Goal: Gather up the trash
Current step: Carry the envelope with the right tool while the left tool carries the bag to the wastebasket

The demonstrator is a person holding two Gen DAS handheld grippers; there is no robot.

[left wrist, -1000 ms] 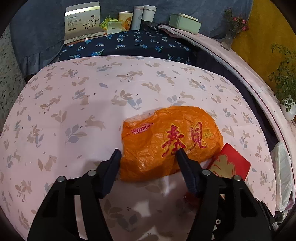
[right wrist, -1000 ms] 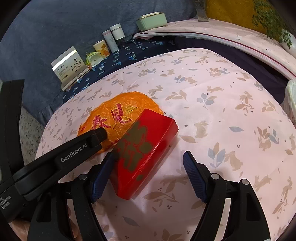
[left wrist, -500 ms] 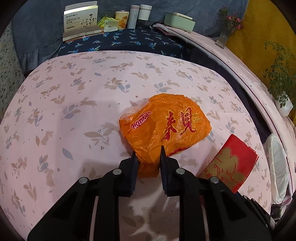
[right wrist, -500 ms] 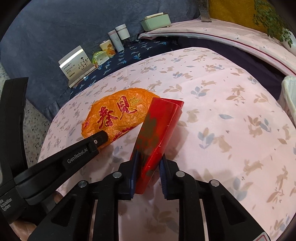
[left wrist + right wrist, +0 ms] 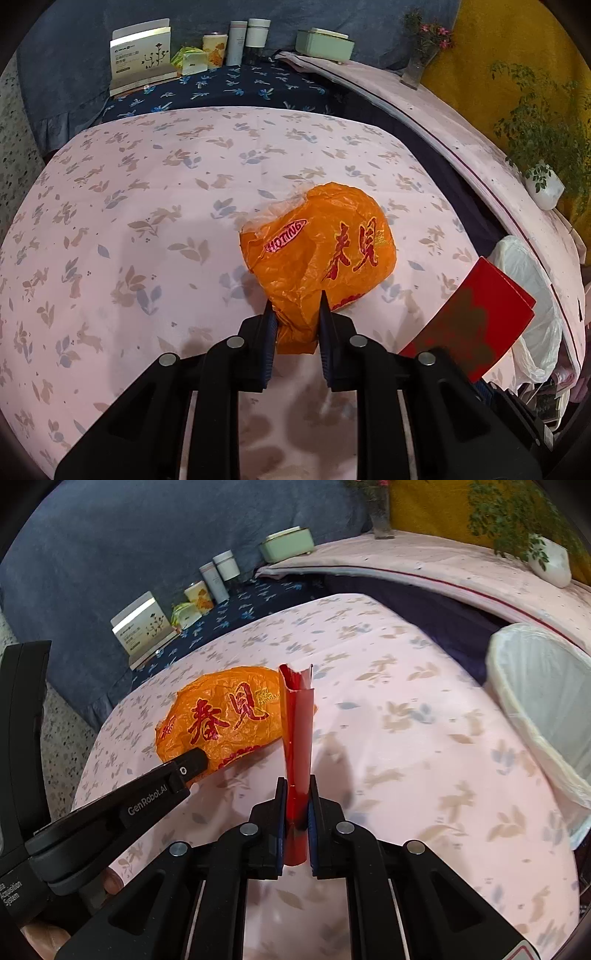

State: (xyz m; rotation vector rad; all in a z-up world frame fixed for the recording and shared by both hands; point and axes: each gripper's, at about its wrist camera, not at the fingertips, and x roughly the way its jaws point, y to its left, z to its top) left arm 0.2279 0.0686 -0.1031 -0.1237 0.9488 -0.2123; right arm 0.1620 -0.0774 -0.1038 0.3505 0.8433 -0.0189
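A crumpled orange plastic bag point(image 5: 325, 243) with red characters lies on the pink rabbit-print cloth point(image 5: 147, 221). My left gripper point(image 5: 295, 299) is shut on its near corner, which bunches up between the pads. In the right wrist view my right gripper point(image 5: 295, 781) is closing its jaws on a flattened red box point(image 5: 297, 723). The pads press its lower end and the box stands edge-on, lifted off the cloth. The same red box point(image 5: 469, 325) shows at the right of the left wrist view. The orange bag point(image 5: 221, 716) and the left gripper's finger point(image 5: 184, 768) lie left of it.
A bin lined with a white bag point(image 5: 543, 686) stands just off the cloth's right edge. On the dark blue cloth at the back stand a white carton point(image 5: 142, 55), cans point(image 5: 245, 40) and a pale green box point(image 5: 325, 44). A potted plant point(image 5: 543, 184) sits at the far right.
Both grippers have shut, the left on the orange bag's corner and the right on the red box. The red box has been raised off the cloth, and both hands have drawn back and to the right.
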